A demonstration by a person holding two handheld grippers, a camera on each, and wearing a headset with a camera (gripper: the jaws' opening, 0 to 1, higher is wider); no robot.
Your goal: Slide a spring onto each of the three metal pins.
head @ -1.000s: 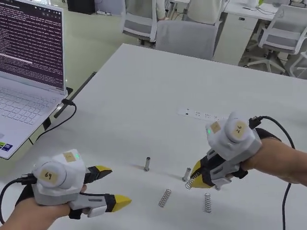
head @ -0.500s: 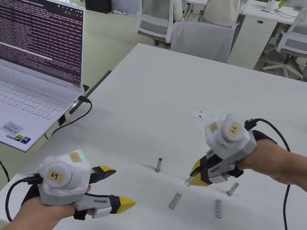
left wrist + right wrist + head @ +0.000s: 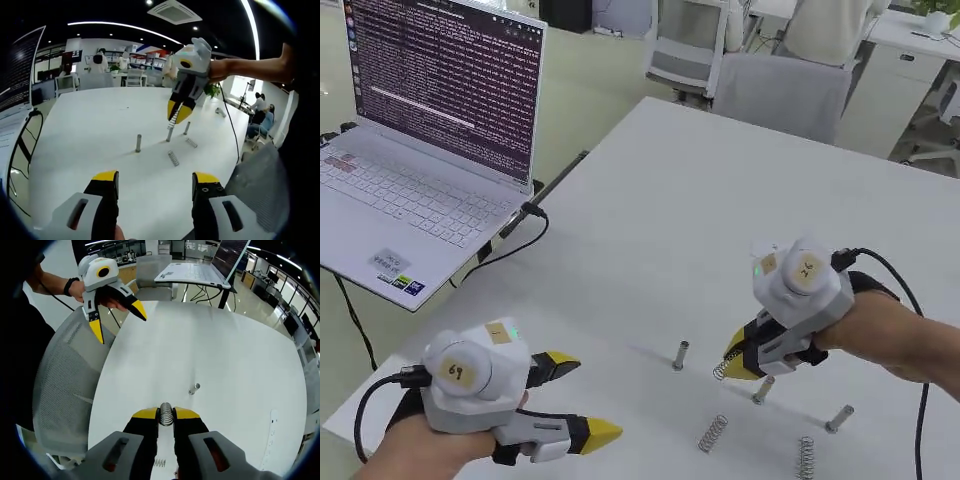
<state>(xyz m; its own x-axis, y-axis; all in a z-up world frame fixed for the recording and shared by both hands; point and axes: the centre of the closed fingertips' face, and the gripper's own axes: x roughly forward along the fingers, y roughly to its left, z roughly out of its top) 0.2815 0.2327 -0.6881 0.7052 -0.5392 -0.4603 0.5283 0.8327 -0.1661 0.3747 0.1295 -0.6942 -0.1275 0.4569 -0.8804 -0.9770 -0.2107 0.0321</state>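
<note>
**Three pins, three springs, one spring in the right jaws**

Three short grey metal pins stand on the white desk (image 3: 650,200): the left pin (image 3: 681,354), the middle pin (image 3: 763,390) and the right pin (image 3: 838,418), all bare. There are three small coiled steel springs. Two lie loose near the pins, the front spring (image 3: 713,432) and the far-right spring (image 3: 805,455). The held spring (image 3: 721,370) is pinched in the narrow jaws of the right gripper (image 3: 735,362), close above the middle pin. The left gripper (image 3: 588,398) hovers well apart, jaws wide and empty.
</note>
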